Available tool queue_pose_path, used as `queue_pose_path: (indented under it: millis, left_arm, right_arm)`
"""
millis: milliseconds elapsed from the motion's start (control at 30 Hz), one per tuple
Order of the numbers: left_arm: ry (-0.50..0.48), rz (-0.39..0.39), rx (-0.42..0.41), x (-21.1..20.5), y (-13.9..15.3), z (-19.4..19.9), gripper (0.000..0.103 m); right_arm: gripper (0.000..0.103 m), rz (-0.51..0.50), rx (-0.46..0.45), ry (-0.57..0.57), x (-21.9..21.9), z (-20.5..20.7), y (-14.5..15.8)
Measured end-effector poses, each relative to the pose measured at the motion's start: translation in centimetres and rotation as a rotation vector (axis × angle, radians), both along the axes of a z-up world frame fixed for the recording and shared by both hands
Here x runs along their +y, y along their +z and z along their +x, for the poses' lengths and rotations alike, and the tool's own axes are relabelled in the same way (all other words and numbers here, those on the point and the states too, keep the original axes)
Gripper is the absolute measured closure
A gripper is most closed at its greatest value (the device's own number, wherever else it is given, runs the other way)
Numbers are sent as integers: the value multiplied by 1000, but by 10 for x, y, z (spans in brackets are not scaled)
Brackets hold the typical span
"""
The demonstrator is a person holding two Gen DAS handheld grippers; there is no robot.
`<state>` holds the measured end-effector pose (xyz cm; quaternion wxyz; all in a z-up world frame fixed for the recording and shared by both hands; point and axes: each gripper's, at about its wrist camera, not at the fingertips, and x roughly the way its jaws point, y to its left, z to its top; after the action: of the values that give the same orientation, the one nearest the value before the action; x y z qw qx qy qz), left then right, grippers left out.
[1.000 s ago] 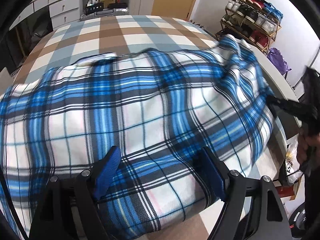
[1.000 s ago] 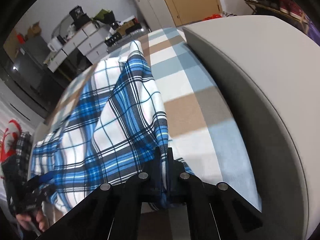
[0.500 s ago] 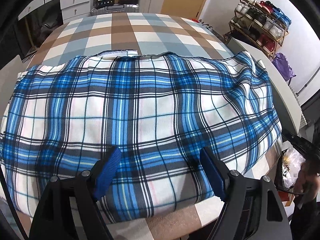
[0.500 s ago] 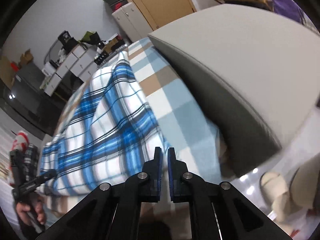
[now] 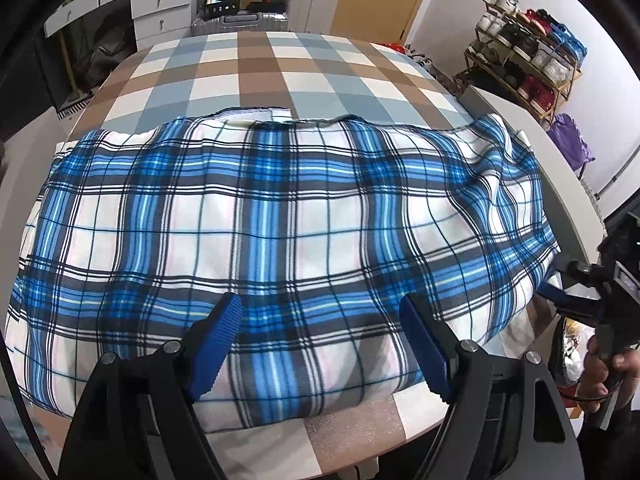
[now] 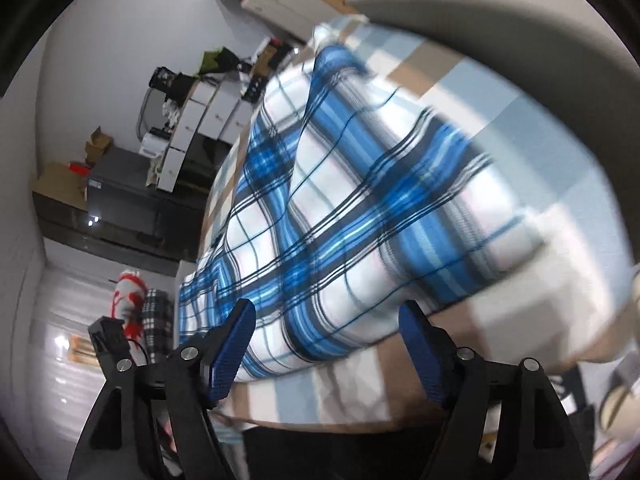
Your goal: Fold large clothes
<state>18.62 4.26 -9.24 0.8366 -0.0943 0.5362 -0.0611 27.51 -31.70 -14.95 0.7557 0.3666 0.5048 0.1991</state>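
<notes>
Nearest us, our left gripper point(image 5: 320, 320) hangs over the near edge of the bed point(image 5: 280, 64), its blue pads spread wide with nothing pinched; the plaid cloth point(image 5: 280, 216) lies flat below them, and we cannot tell whether the tips touch it. Our right gripper point(image 6: 326, 326) sits off the cloth's right end, near the bed's near right corner. Its jaws have just been opening and now stand apart with nothing between them, the fabric lying loose beyond them.

The cloth is a blue-and-white plaid piece spread in a broad band across the near half of the checked bed cover, from the left edge to the right. Its far edge shows a pale hem point(image 5: 256, 114) peeking out, so we judge one fold is laid but not square. The right end is rumpled.

Risks from here: with both tools free, nothing pins the layers, so a careless pinch may take only the top layer and drag the fold apart. The right end lies by the bed's edge and could slide off. Wrinkles left there would set into the next fold.

Beyond, drawers point(image 5: 160, 8) and a shoe rack point(image 5: 528, 52) stand well clear.
</notes>
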Motion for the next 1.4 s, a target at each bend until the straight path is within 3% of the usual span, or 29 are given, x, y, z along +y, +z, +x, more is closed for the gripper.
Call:
queue_pose_path:
  millis: [133,300,500,667,833,933,1067,1133,1267,1333,1400]
  left_arm:
    - [6,4,3,5,-1,6,26]
    - [-7,-14,4,8,-4,6,26]
    - [-27,-17,7,6,-15,14,26]
    - [-39,-38,-6,8,-16,16,26]
    - [-31,-83,-7,12,-17,20,26]
    - [-39,-84,-9,10,-18,20,26]
    - [-60,-57,-27,6,-22,16,26]
    - [-69,-39,-37,3,-23,15,25]
    - [-72,-23,-44,3,-23,15,24]
    - [-70,-27,-46,3,-24,15,21]
    - [-68,-24,-47,1,-24,16,19]
  right_arm:
    - [18,-10,35,-14,13,17,0]
    - [18,-1,99,20,16,14,5]
    - [19,79,180,-35,-10,1,-10]
    - [17,2,169,-126,-24,15,-3]
    - [11,-91,116,-160,-4,37,5]
    - [12,-83,72,-165,8,41,7]
    - [15,-32,-126,-174,18,29,29]
    - [14,-57,-228,-144,27,21,40]
    - [14,-145,-167,-112,45,28,25]
    - [14,-117,-71,-99,52,36,8]
    - [13,-87,-97,-118,55,38,7]
